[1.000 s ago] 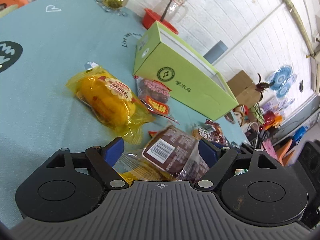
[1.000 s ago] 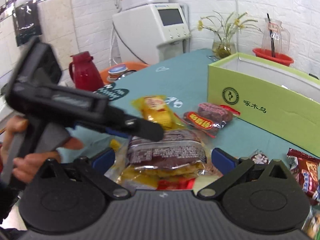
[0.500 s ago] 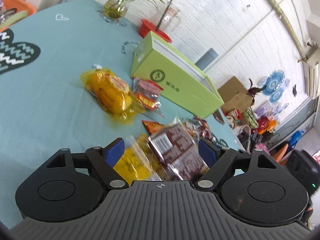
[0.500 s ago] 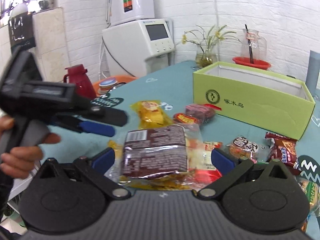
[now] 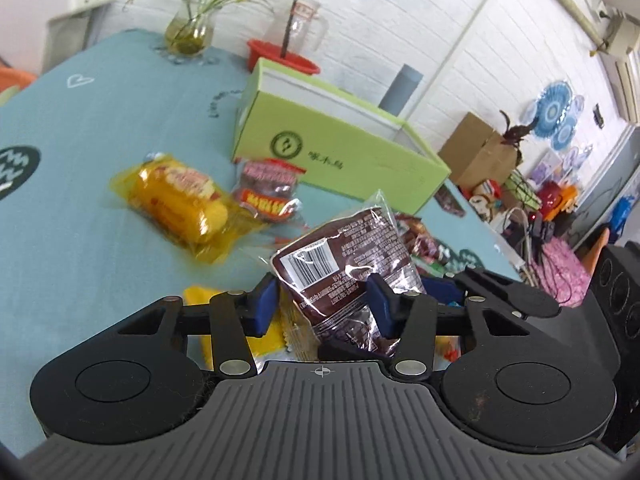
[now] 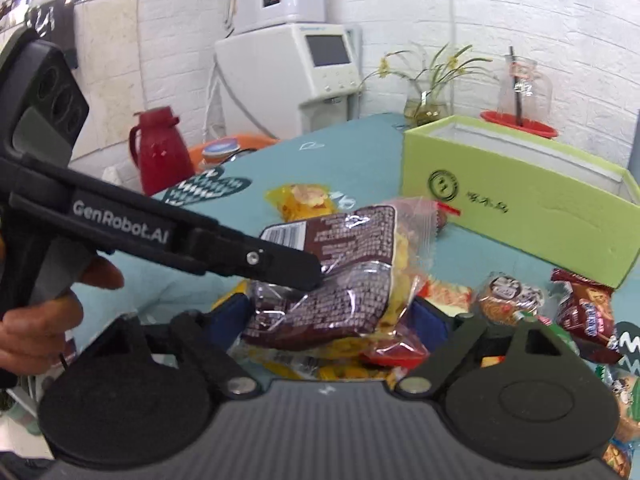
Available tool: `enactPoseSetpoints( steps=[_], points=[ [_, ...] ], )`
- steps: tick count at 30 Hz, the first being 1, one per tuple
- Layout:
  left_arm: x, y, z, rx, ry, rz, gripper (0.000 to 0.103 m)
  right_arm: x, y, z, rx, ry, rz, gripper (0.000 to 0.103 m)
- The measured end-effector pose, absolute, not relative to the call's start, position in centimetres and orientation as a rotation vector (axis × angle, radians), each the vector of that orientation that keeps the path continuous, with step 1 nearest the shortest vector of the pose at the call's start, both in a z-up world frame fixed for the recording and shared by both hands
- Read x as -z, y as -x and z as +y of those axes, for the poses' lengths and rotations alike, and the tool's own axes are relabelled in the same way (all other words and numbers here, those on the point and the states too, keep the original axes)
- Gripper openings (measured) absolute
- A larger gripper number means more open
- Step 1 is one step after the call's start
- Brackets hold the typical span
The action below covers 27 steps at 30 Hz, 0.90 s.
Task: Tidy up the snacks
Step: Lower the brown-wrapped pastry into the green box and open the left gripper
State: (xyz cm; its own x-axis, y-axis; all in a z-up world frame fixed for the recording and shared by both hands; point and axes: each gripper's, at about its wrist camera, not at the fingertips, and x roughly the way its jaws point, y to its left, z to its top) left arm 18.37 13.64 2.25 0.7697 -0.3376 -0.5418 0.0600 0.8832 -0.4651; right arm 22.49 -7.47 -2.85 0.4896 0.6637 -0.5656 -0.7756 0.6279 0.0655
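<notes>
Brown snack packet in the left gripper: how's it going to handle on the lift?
The brown snack packet looks floppy: its wrapper is crinkled where the left gripper, jaws closing, pinches it. The glossy film may slip. It probably weighs little, since its free end stands up unsupported toward the green box.

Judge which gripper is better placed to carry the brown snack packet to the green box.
Left. The left gripper has the brown snack packet between its closing jaws and raised off the pile, facing the green box. The right gripper, jaws also closing, straddles the yellow packets underneath.
</notes>
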Motion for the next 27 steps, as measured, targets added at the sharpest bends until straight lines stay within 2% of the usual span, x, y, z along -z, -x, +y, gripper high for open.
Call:
enactPoseSetpoints(
  steps=[5, 13, 16, 20, 22, 24, 27],
  points=[
    [-4.2, -21.4, 13.8, 0.254, 0.463, 0.634, 0.025, 1.4, -24.9, -7.9, -0.848, 0.178, 0.557, 0.088],
    [-9.2, -32.3, 14.6, 0.264, 0.419, 0.574, 0.029, -2.9, -35.1, -5.5, -0.793, 0.237, 0.484, 0.088],
    [-10.3, -37.7, 15.2, 0.254, 0.387, 0.573, 0.03, -3.7, -39.9, -3.9, -0.776, 0.239, 0.51, 0.088],
    [-9.0, -43.4, 15.8, 0.228, 0.366, 0.623, 0.031, -2.3, -45.4, -2.0, -0.767, 0.232, 0.597, 0.088],
    [-7.3, -45.1, 16.1, 0.214, 0.363, 0.654, 0.036, -0.7, -47.1, -1.5, -0.768, 0.226, 0.645, 0.089],
    [-5.9, -45.8, 16.4, 0.188, 0.342, 0.667, 0.052, 0.7, -48.0, -1.4, -0.744, 0.23, 0.667, 0.092],
    [-5.5, -45.6, 16.9, 0.211, 0.346, 0.654, 0.055, 1.2, -48.0, -2.0, -0.725, 0.203, 0.656, 0.093]
  ],
)
